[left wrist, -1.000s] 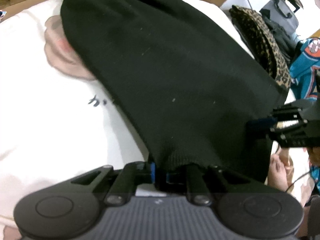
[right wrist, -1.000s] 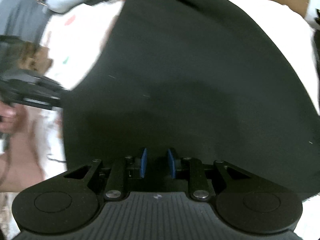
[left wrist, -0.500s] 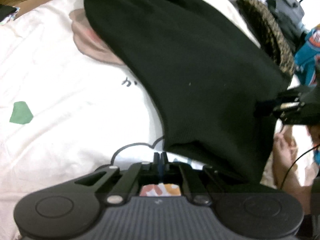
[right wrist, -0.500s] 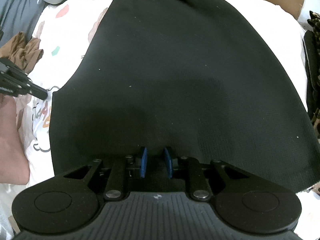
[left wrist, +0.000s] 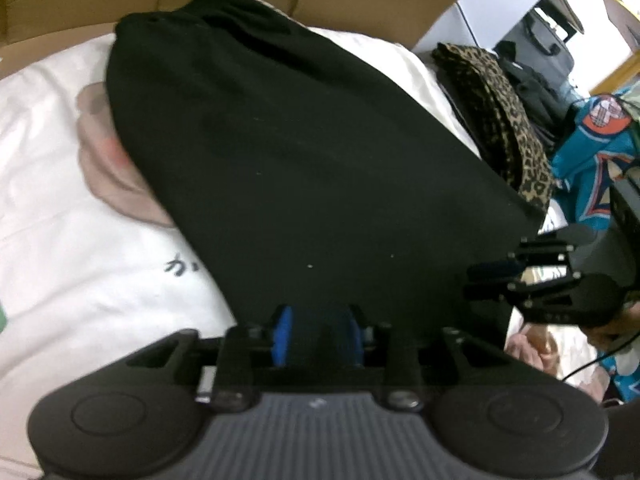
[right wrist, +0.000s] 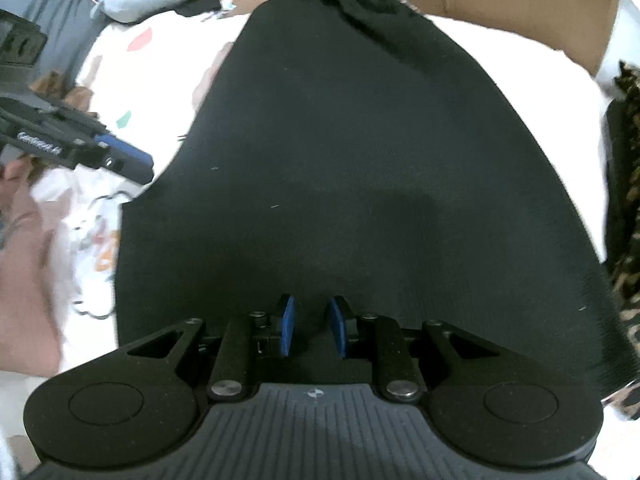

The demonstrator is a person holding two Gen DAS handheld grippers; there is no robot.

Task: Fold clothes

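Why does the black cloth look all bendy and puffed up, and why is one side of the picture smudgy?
Both wrist views use fisheye lenses, so the flat black knit garment bulges and the edges curve. In the right wrist view, the person's hand at the left edge is blurred. In the left wrist view, the leopard-print cloth looks soft, and the dark fabric hides its folds.

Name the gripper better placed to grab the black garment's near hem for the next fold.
Right gripper, probably: its open fingers sit centred over the black garment. The left gripper, also open, hangs by its side edge.
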